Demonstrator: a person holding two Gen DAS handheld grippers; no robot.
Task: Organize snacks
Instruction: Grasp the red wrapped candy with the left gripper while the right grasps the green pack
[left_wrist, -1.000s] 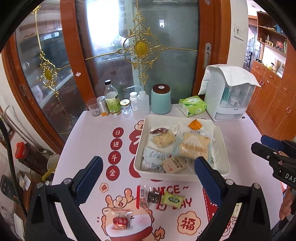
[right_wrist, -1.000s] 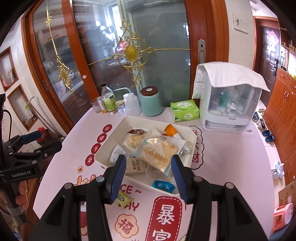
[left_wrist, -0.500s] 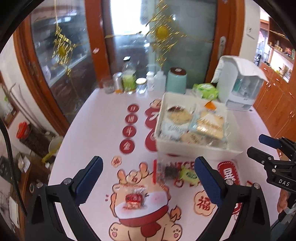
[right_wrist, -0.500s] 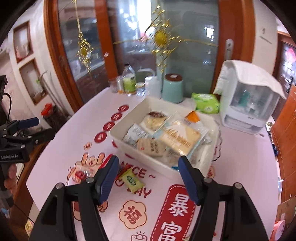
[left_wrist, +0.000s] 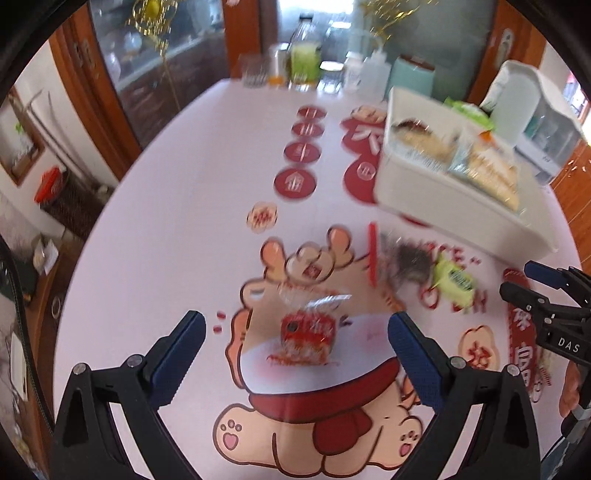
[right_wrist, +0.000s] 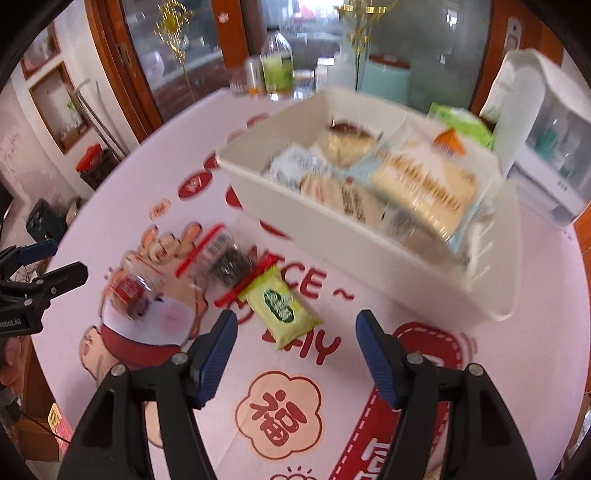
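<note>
Three loose snacks lie on the printed tablecloth in front of a white tray (left_wrist: 424, 192) (right_wrist: 332, 236) filled with several packets. My left gripper (left_wrist: 295, 325) is open, and a red candy in clear wrap (left_wrist: 308, 328) (right_wrist: 129, 290) lies on the cloth in line with the gap between its fingers. My right gripper (right_wrist: 295, 319) is open just short of a green packet (right_wrist: 282, 306) (left_wrist: 456, 280). Between the two snacks lies a dark snack in a clear bag with red edges (right_wrist: 229, 262) (left_wrist: 406, 258). Each gripper shows in the other's view: right gripper (left_wrist: 546, 291), left gripper (right_wrist: 40, 266).
At the table's far edge stand several bottles and jars (right_wrist: 277, 70) and a teal canister (right_wrist: 386, 79). A green tissue pack (right_wrist: 461, 122) and a white appliance under a cloth (right_wrist: 546, 122) sit at the far right. The round table drops off to the left.
Both grippers have come down toward the tablecloth and tipped further downward. The loose snacks now loom large between the fingers. The right jaws stand wider than a second ago.
</note>
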